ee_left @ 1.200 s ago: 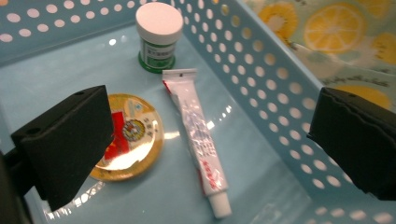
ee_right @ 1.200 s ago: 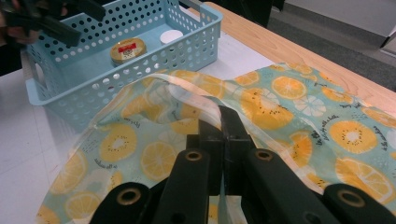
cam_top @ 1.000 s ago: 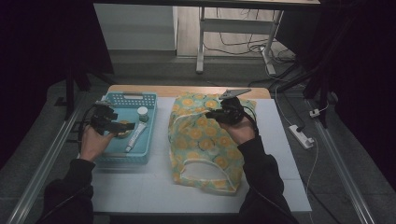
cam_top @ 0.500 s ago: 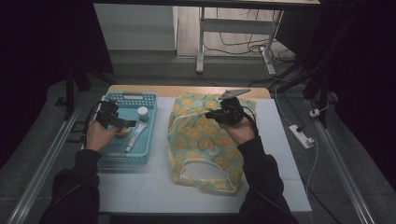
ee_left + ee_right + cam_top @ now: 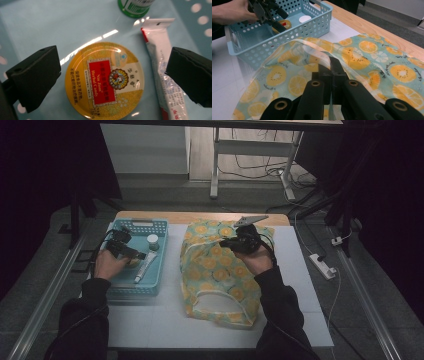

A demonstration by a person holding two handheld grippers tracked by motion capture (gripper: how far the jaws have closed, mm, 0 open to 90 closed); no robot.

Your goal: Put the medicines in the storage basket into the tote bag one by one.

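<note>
A round yellow candy tin (image 5: 105,82) with a red label lies flat on the floor of a blue basket (image 5: 152,282). My left gripper (image 5: 115,57) hangs over it, open, one jaw on each side of the tin and neither touching it. In the high view the left gripper (image 5: 134,254) is inside the basket. A fruit-print cloth bag (image 5: 215,270) lies flat on the table beside the basket. My right gripper (image 5: 330,65) is shut on the bag's pale strap (image 5: 309,51) and lifts it a little off the cloth; in the high view the right gripper (image 5: 226,242) is over the bag's far part.
A white and red tube (image 5: 162,75) lies right beside the tin, under the right-hand jaw. A green bottle (image 5: 136,6) with a white cap (image 5: 153,240) stands at the basket's far end. The wooden table edge (image 5: 372,27) runs behind the bag.
My left hand has moved right and down inside the basket, over the tin. The right hand and the bag have kept still.
</note>
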